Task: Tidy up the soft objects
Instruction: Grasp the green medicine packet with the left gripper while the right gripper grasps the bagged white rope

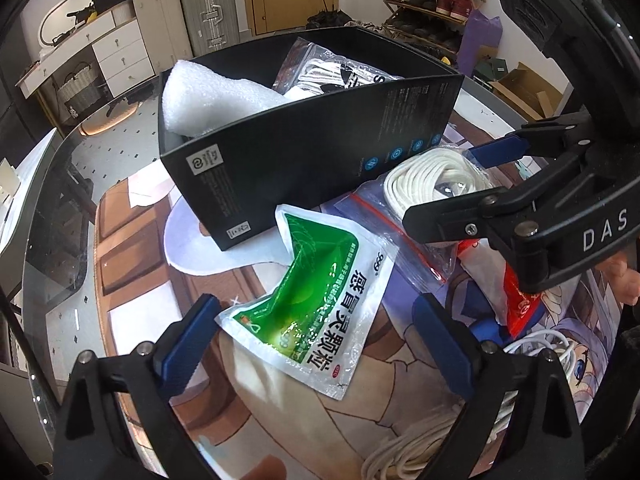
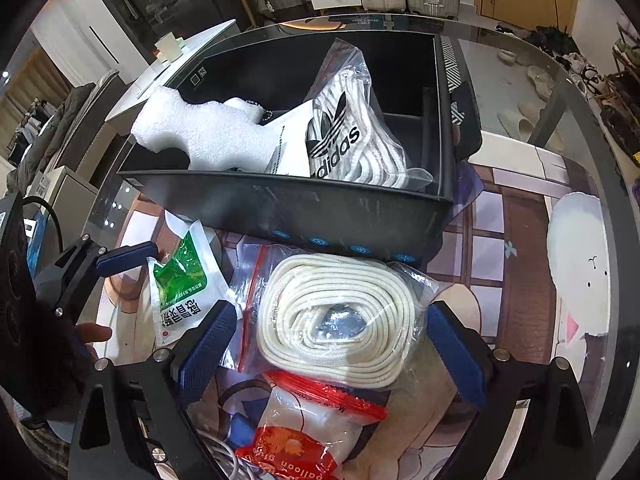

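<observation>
Both grippers tilted steeply down, side by side. Left gripper [image 1: 316,344] jaws spread wide, nothing pinched. Right gripper [image 2: 332,344] gaping too.

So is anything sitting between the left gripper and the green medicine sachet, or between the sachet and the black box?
Nothing visible blocks either. The left gripper is open, straddling the green sachet, which lies uncovered on the mat. The black box stands just beyond it, open-topped; only its near wall must be cleared. Foam and a bagged item already lie inside.
</observation>
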The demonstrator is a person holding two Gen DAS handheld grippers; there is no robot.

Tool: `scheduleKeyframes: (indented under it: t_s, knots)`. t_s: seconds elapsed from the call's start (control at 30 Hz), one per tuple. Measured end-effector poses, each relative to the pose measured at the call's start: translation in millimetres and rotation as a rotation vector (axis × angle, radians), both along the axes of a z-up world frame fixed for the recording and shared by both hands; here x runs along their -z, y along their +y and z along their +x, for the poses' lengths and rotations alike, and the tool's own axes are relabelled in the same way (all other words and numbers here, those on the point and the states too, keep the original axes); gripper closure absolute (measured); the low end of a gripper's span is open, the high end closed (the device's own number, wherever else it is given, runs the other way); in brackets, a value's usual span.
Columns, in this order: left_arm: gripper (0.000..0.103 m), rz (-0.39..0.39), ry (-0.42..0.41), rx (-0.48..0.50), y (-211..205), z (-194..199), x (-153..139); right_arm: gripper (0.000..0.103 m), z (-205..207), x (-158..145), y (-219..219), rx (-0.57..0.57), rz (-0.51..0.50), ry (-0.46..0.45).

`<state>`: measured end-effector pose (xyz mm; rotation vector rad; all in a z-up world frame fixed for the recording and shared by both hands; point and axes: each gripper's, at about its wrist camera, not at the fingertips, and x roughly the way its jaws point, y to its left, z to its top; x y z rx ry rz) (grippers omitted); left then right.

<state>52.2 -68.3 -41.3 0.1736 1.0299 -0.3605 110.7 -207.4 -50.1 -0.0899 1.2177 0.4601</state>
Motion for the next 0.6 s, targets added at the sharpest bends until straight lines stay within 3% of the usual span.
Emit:
scheduleKeyframes:
  t_s: [0.6]
  knots:
    - [0.014,-0.002,-0.002,-0.049,2.9,4.9,1.5,0.005,-6.5,11.2,39.4,-0.023,-0.118,-0.047]
